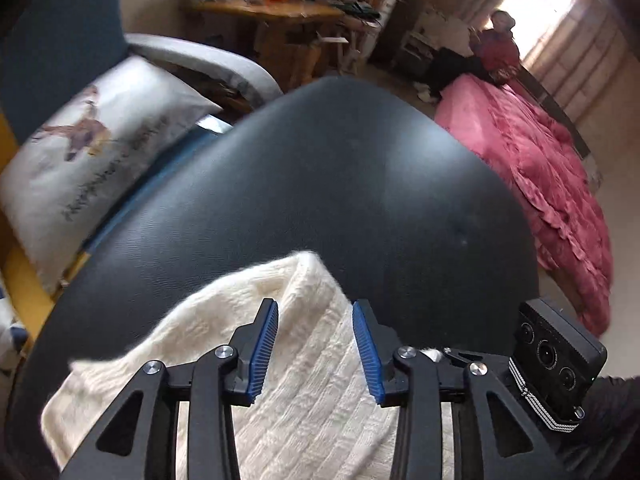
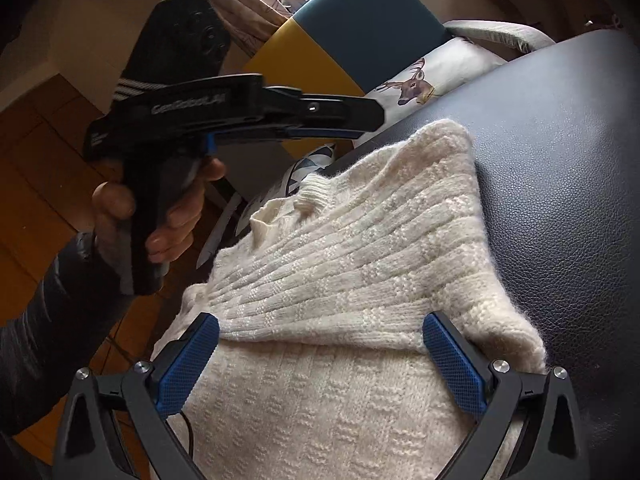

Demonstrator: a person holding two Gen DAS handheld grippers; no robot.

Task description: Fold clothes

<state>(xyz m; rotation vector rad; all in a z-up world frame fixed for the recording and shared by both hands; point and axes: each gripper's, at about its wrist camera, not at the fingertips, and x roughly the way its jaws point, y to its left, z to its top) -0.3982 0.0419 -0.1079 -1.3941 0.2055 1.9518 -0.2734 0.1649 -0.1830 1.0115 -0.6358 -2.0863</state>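
Blurring sweater (image 1: pixel 280 344) corner, near edge cropped

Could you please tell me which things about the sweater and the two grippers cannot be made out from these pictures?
- Sweater: its near part is cut off by the bottom edge in both views, so the whole fold is unseen.
- Sweater's far corner, left wrist view: blurred.
- Left gripper, right wrist view: seen side-on, its gap is hidden.
- Right gripper: whether it touches the knit is unclear.
- Table: its edges under the sweater are covered.
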